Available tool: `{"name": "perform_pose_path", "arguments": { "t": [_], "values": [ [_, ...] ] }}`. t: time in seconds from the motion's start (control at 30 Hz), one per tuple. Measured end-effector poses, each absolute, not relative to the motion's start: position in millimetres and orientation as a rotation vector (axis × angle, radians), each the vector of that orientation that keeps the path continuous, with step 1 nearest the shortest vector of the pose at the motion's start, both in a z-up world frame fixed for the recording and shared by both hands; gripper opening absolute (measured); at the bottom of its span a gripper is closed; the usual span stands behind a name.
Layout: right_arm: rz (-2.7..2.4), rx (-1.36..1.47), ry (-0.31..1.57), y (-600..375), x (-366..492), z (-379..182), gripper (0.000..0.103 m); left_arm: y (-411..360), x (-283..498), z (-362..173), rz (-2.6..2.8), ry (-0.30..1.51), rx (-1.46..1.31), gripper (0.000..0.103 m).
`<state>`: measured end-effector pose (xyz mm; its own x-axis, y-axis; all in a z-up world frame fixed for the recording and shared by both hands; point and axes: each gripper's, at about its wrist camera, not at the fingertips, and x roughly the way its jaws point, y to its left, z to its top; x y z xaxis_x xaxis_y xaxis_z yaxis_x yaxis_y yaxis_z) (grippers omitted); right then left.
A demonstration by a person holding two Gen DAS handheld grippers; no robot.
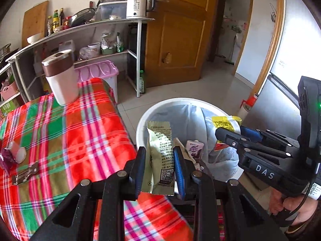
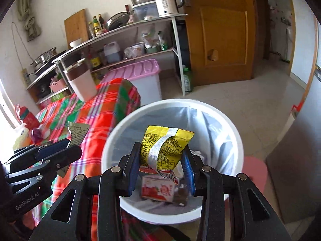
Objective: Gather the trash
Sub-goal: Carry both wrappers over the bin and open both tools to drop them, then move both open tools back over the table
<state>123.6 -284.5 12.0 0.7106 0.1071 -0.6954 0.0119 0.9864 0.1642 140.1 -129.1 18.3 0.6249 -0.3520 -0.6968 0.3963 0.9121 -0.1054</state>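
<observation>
My left gripper [image 1: 159, 170] is shut on a beige snack wrapper [image 1: 159, 152] and holds it upright over the near rim of the white trash bin [image 1: 146, 118]. My right gripper [image 2: 163, 168] is shut on a crumpled yellow and silver wrapper [image 2: 164, 146] and holds it above the bin's mouth [image 2: 112, 140]. Inside the lined bin lie a red and white carton [image 2: 158, 189] and a small purple carton [image 1: 194, 147]. The right gripper also shows in the left wrist view [image 1: 230, 136] with the yellow wrapper [image 1: 225, 123]. The left gripper also shows in the right wrist view [image 2: 60, 150].
A table with a red and green plaid cloth [image 1: 70, 132] stands left of the bin. On it are a white and brown canister [image 1: 60, 76], a purple packet [image 1: 8, 158] and a metal hinge [image 1: 25, 173]. Behind are a pink-lidded box [image 1: 98, 72], a kitchen shelf [image 1: 90, 28] and a wooden door [image 1: 176, 36].
</observation>
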Motion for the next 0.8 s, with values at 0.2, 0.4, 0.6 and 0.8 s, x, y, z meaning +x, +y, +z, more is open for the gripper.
{"name": "perform_pose_path", "arguments": {
  "t": [0.2,0.4,0.6,0.8],
  "values": [
    [0.021,0.142,0.821,-298.6,129.9,-1.6,0.04,-150.7,143.6,6.0,-0.45,0.82,0.066,0.029],
    [0.024,0.127,0.866,-304.6,135.8,-15.4,0.04,-162.7,145.4,-0.4,-0.456,0.837,0.079,0.031],
    [0.019,0.111,0.88,-301.8,134.4,-20.9,0.041,-162.1,144.7,-0.5,-0.451,0.848,0.077,0.059],
    [0.012,0.114,0.869,-299.0,130.5,-16.7,0.045,-154.8,141.0,3.4,-0.444,0.831,0.066,0.061]
  ]
}}
